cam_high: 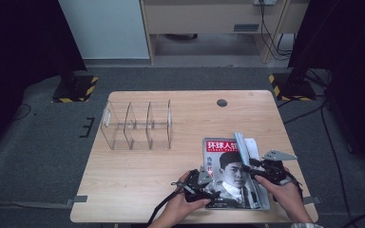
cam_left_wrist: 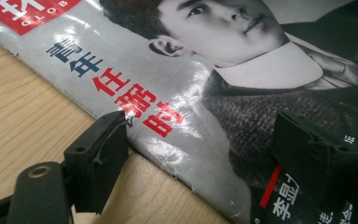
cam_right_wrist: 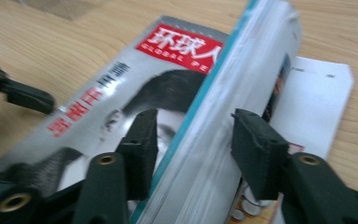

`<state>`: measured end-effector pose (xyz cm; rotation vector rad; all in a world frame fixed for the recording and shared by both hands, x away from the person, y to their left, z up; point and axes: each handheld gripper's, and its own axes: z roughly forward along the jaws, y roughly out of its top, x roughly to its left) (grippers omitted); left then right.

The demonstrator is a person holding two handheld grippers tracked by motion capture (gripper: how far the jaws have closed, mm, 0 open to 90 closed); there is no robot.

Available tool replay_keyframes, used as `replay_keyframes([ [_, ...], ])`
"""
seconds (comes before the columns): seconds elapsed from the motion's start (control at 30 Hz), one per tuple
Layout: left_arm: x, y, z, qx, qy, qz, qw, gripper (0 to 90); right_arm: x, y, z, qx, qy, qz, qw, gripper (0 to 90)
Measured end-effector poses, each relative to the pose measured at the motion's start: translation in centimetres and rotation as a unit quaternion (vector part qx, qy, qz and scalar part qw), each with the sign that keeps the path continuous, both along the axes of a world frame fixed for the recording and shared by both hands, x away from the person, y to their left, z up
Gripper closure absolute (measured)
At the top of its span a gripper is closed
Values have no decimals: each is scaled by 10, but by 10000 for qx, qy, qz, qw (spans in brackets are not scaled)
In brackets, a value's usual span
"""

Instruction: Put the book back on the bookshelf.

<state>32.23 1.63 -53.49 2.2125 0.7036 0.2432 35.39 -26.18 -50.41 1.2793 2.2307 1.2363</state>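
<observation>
On a pale wooden table (cam_high: 138, 175) ringed by dark floor, a clear acrylic organizer (cam_high: 138, 124) stands toward ten o'clock of centre, while our work sits at five o'clock, near the front edge. There a magazine (cam_high: 230, 173) lies with its long axis running twelve to six, and its right-hand pages are raised into a standing sheaf (cam_high: 245, 146) over a white booklet (cam_right_wrist: 314, 100) beneath.

Our right gripper (cam_right_wrist: 193, 140) straddles that sheaf: in its own view the page block rises between the two black pads, which sit against either side, so we read this as a pinch on the raised pages, though blur leaves the contact less than certain.

Our left gripper (cam_left_wrist: 205, 149) rests at the magazine's nine o'clock edge with its jaws spread, one fingertip (cam_left_wrist: 103, 154) at the spine, the other over the cover, clamping nothing.

The sheaf lies straight ahead of the right fingers, edge-on along their axis; we judge the right hand nearer for whatever turn or lift comes next, the left merely steadying.
</observation>
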Motion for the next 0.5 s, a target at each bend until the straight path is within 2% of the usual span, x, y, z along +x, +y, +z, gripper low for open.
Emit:
replay_keyframes([
  [0.07, 0, 0, 0, 2, 1, 0, 10000, 180, 1, 2, 0, -260, 40, -100, 9996, 423],
  [0.13, 0, 0, 0, 0, 1, -2, 10000, 180, 2, 1, -2, -345, 113, -114, 9993, 397],
  [0.17, 0, 0, 0, 2, 1, -6, 10000, 180, 2, 1, -3, -288, 185, -180, 9993, 395],
  [0.3, 0, 0, 0, 8, 1, -10, 10000, 180, 3, -3, -7, -344, 372, -272, 9983, 409],
  [0.33, 0, 0, 0, 2, 4, 5, 10000, 180, 3, -5, -8, -426, 443, -345, 9975, 417],
  [0.43, 0, -1, 0, 2, 11, 13, 10000, 180, -1, -5, -10, -635, 611, -315, 9956, 436],
  [0.5, 1, -1, 0, 14, 11, 2, 10000, 180, -2, -5, -11, -690, 593, -294, 9954, 436],
])
